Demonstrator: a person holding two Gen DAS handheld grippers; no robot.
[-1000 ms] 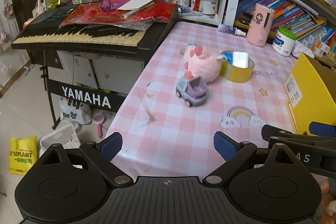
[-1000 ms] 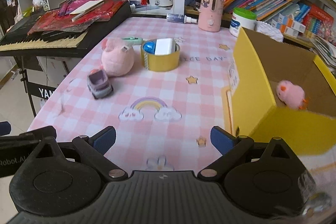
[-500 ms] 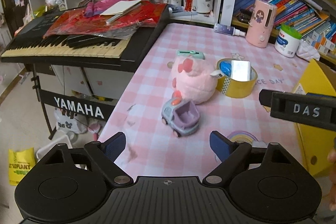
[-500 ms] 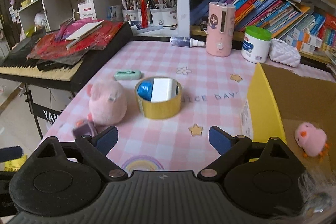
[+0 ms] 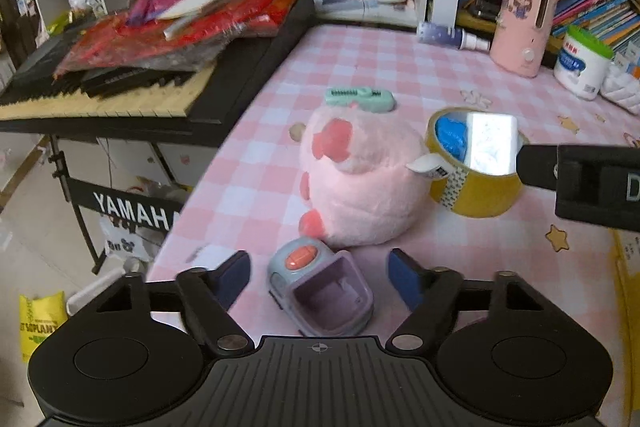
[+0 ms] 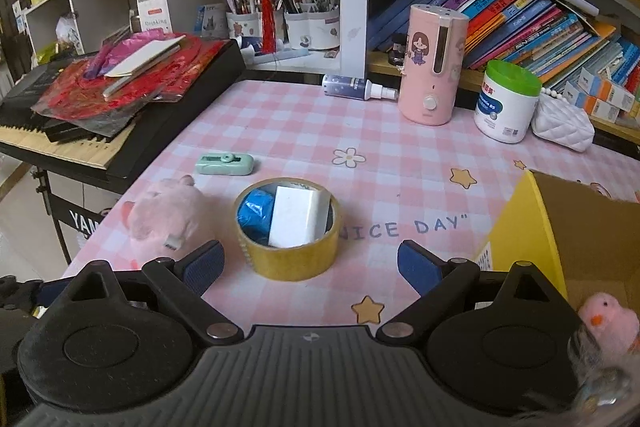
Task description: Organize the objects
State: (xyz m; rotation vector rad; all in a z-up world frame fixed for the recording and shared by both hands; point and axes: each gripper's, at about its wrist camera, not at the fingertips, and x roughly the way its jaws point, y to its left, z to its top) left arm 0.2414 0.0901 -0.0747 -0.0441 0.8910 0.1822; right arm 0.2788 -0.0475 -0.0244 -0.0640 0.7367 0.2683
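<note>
A small grey and purple toy car (image 5: 322, 291) sits on the pink checked table between the open fingers of my left gripper (image 5: 320, 277), untouched by the pads. Behind it lies a pink plush pig (image 5: 360, 183), also in the right wrist view (image 6: 164, 219). A yellow tape roll (image 6: 289, 233) holding a white block and a blue item stands just ahead of my open, empty right gripper (image 6: 310, 267); it also shows in the left wrist view (image 5: 474, 163). A mint green device (image 6: 225, 163) lies farther back. A yellow cardboard box (image 6: 560, 227) at right holds a small pink plush chick (image 6: 608, 319).
A Yamaha keyboard (image 5: 120, 83) piled with red bags borders the table's left edge. At the back stand a spray bottle (image 6: 356, 87), a pink humidifier (image 6: 434, 65), a white green-lidded jar (image 6: 506, 101) and a white purse (image 6: 562, 123). Shelves of books and pen cups rise behind.
Both grippers moved forward over the table. The left now straddles the toy car; the right has closed in on the tape roll. Both stayed open.
</note>
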